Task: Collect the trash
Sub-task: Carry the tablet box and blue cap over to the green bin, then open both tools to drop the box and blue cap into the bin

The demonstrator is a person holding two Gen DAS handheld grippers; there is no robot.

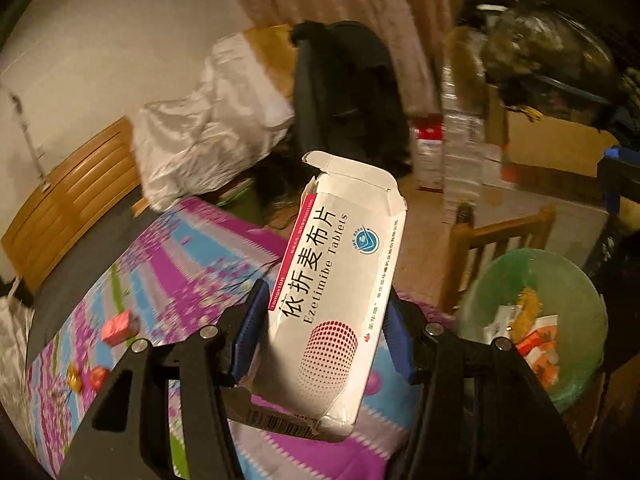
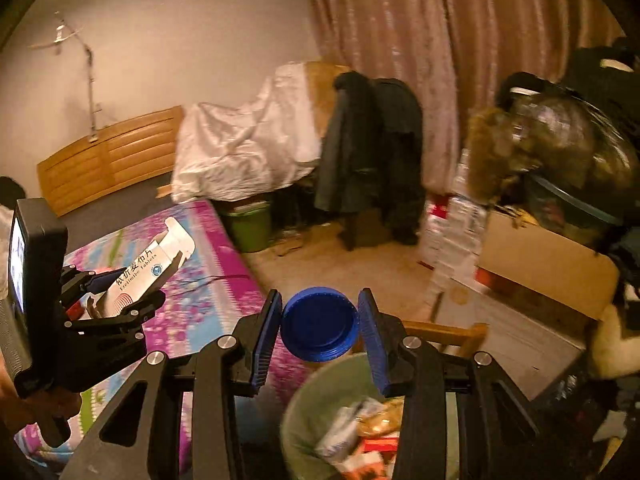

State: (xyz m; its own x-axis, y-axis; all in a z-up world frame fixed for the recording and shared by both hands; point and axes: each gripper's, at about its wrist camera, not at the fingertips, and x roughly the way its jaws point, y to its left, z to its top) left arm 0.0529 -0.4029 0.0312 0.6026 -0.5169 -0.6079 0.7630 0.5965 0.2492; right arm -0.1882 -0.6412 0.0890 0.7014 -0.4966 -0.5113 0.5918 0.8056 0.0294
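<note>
Two grippers loaded: left gripper [image 1: 324,332] clamps white cardboard tablet box [image 1: 336,292]; right gripper [image 2: 319,326] pinches round blue plastic lid [image 2: 319,324], green-lined trash bin [image 2: 308,408] just below fingertips.

You worked in a lived-in bedroom: a bed [image 2: 208,272] under a flowered sheet with a wooden headboard [image 2: 108,156], long curtains [image 2: 400,32], coats [image 2: 372,144] over a chair, and stacked cardboard boxes [image 2: 544,256].

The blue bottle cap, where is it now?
In the right wrist view, the blue cap sits clamped in the right gripper, just above the green trash bin.
</note>
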